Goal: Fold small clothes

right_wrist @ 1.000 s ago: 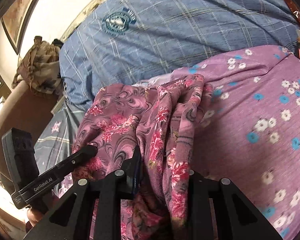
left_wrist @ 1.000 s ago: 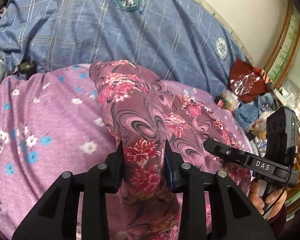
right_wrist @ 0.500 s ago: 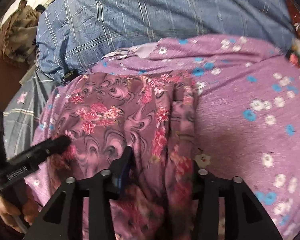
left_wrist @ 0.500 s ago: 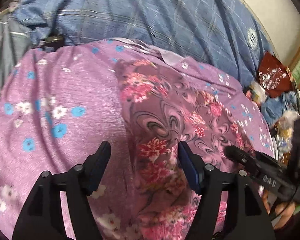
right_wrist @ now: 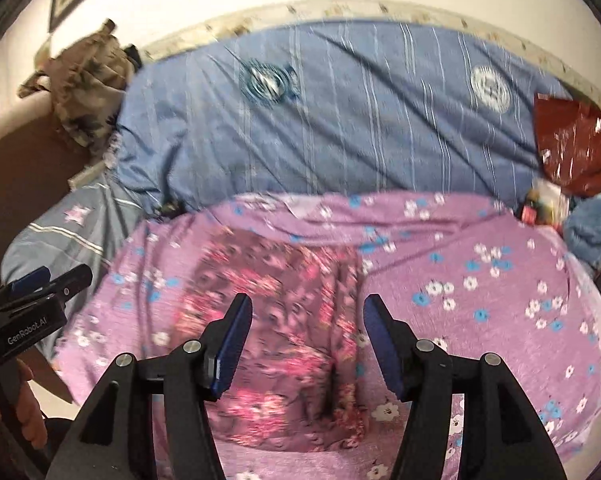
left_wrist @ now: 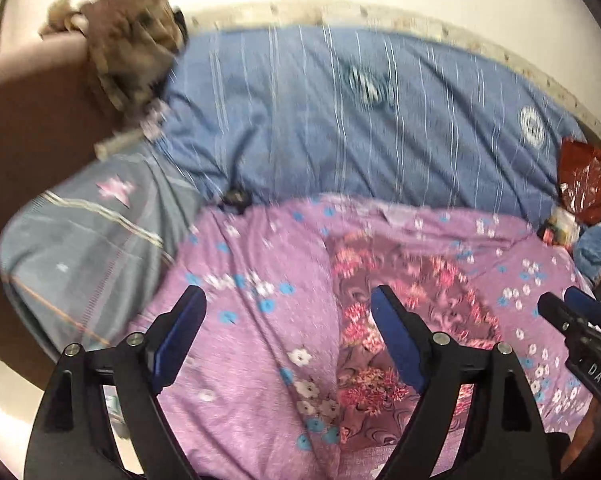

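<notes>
A small dark-pink garment with a floral and swirl print (left_wrist: 400, 280) (right_wrist: 276, 304) lies folded flat on a lilac cloth with blue and white flowers (left_wrist: 260, 340) (right_wrist: 480, 304). My left gripper (left_wrist: 288, 304) hovers above its left edge, jaws still opening, nothing between them. My right gripper (right_wrist: 306, 312) hangs above the garment's right part, jaws also opening, clear of the cloth. Each gripper shows at the edge of the other's view: the right gripper (left_wrist: 572, 312), the left gripper (right_wrist: 40, 280).
A blue plaid quilt (left_wrist: 360, 128) fills the back of the bed. A grey striped pillow (left_wrist: 88, 240) lies left, a brown bundle (left_wrist: 128, 48) on the headboard, a red shiny bag (right_wrist: 572, 148) and clutter at the right.
Both grippers let go of the garment, opened wide and drew back and up. The garment dropped from a raised hump to lying flat on the lilac cloth.
</notes>
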The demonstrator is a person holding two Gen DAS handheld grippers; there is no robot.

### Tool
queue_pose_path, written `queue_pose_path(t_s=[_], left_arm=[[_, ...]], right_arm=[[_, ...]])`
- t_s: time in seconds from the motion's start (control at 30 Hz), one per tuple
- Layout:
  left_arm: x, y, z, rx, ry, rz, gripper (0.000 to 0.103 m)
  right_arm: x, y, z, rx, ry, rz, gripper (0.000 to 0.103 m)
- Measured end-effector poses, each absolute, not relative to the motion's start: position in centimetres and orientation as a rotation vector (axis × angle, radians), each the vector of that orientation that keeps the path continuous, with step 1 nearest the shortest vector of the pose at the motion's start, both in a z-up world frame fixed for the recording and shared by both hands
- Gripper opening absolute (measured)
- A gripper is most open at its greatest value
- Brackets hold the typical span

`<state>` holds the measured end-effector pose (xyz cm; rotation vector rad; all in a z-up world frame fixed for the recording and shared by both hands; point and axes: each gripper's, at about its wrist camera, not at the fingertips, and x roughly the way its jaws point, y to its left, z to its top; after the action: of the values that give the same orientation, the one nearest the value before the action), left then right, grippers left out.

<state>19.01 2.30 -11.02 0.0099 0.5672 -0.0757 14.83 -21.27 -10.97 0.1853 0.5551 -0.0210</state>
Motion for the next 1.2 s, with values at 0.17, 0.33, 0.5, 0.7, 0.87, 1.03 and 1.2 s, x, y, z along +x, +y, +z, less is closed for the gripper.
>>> queue_pose_path(t_s=[0.17,0.33,0.5,0.7,0.87,1.03,1.2], left_arm=[[14.9,3.3,-7.3,0.033,0.452,-0.025,0.094],[10.9,4.5,-4.9,0.01,0.368,-0.019,0.103],[8.4,4.7,-3.6,0.02,0.329,-0.005,0.103],[6.8,3.7,-3.3,0.039,0.337,-0.015,0.103],[5.9,2.4,-3.2,0.073,0.335,-0.008,0.103],[5.6,1.4,-3.3,0.086,0.356,-0.032,0.103],[5.4,0.7,-3.6,0.092,0.369,-0.041,0.103]], right_arm=[[12.2,-19.6,-8.4,0.183,0.513,-0.009,0.063],[9.9,-18.2,-6.9,0.17,0.49,0.013,0.063],[8.0,-17.9,-6.2,0.17,0.485,0.02,0.064],[6.2,-18.5,-5.9,0.184,0.486,0.017,0.064],[5.0,-18.9,-5.7,0.166,0.471,-0.001,0.064],[4.3,-19.4,-5.7,0.154,0.475,-0.021,0.065],[4.0,-19.5,-6.0,0.14,0.485,-0.027,0.065]])
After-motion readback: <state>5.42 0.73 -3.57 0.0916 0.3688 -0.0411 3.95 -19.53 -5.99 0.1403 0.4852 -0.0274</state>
